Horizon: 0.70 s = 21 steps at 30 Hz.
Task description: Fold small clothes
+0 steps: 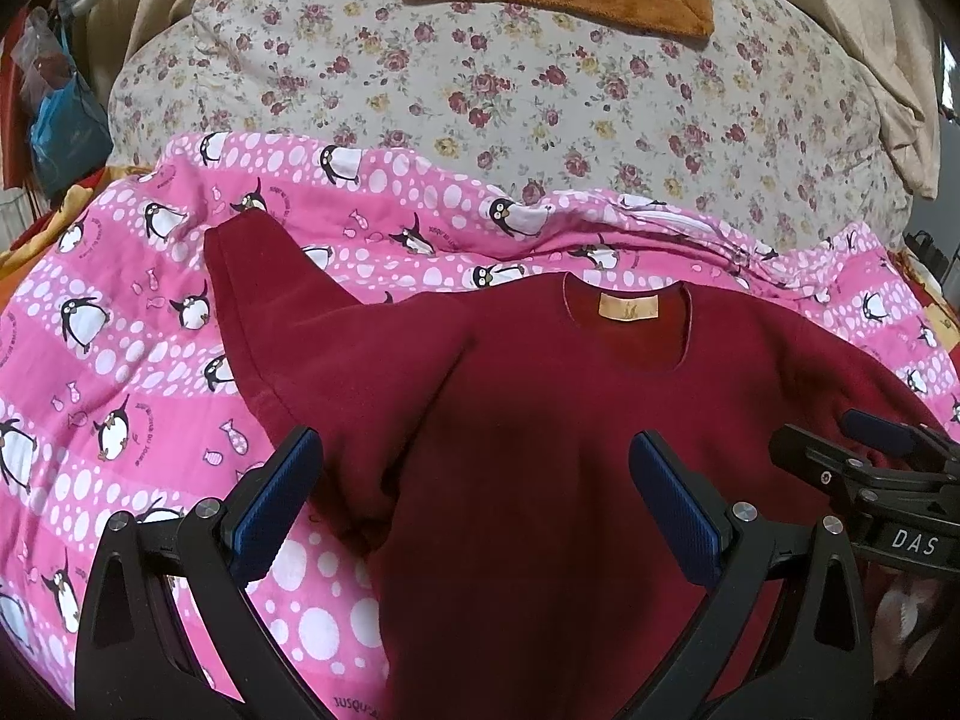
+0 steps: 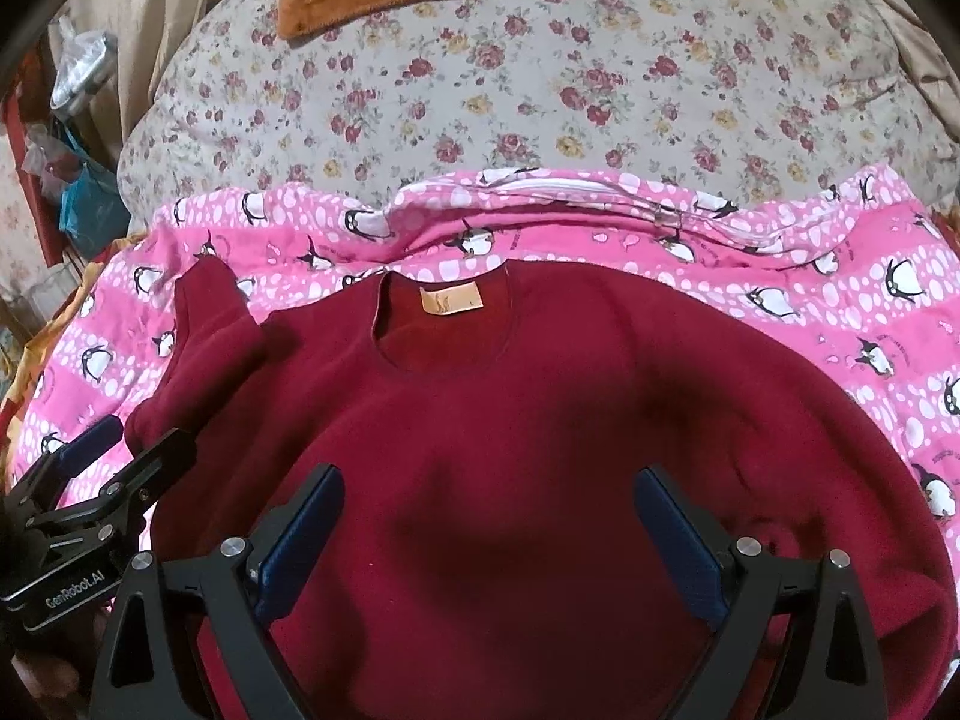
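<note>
Sweater [image 2: 510, 420], one, flat beneath two wide-jawed grippers [image 1: 474, 462] [image 2: 489, 498].

Dark red sweater [image 2: 510, 420] on pink penguin-print blanket [image 1: 120, 360]; floral cream quilt [image 1: 510, 90] behind.

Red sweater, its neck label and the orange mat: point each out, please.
Red sweater [image 2: 540, 408]: right wrist view, middle of the chest panel.
Neck label [image 2: 451, 302]: right wrist view, centre of the tan tag inside the collar.
Orange mat [image 1: 660, 6]: left wrist view, plush orange border at its right side.
</note>
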### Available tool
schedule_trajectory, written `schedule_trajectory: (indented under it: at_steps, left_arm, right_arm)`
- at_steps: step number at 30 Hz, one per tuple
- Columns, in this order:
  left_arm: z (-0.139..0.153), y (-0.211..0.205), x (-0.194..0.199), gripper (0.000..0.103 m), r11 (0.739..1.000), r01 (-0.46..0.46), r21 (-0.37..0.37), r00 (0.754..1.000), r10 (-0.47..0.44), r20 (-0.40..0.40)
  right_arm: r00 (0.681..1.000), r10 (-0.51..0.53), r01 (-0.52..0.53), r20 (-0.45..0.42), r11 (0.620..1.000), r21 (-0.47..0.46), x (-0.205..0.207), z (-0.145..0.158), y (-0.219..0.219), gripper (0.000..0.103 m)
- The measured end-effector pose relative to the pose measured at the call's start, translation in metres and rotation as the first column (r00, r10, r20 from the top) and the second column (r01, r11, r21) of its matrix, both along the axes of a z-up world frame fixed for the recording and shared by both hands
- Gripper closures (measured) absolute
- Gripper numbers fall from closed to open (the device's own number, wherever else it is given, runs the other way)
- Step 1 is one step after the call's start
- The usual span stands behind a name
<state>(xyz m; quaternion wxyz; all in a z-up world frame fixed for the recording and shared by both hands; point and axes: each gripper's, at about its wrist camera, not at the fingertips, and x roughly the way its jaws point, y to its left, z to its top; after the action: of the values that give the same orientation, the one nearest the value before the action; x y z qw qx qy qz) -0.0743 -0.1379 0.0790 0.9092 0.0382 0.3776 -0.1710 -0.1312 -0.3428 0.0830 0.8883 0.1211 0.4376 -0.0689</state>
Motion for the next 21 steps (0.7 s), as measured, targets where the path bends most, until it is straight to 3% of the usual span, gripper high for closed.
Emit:
schedule_trajectory:
  at_steps: [21]
  left_arm:
    - [-0.005,0.003,0.007,0.001,1.000,-0.023,0.017,1.000,0.023,-0.001]
  right_arm:
    - [0.999,-0.039,0.039,-0.013,0.999,-0.005,0.003,-0.013,-0.005,0.007]
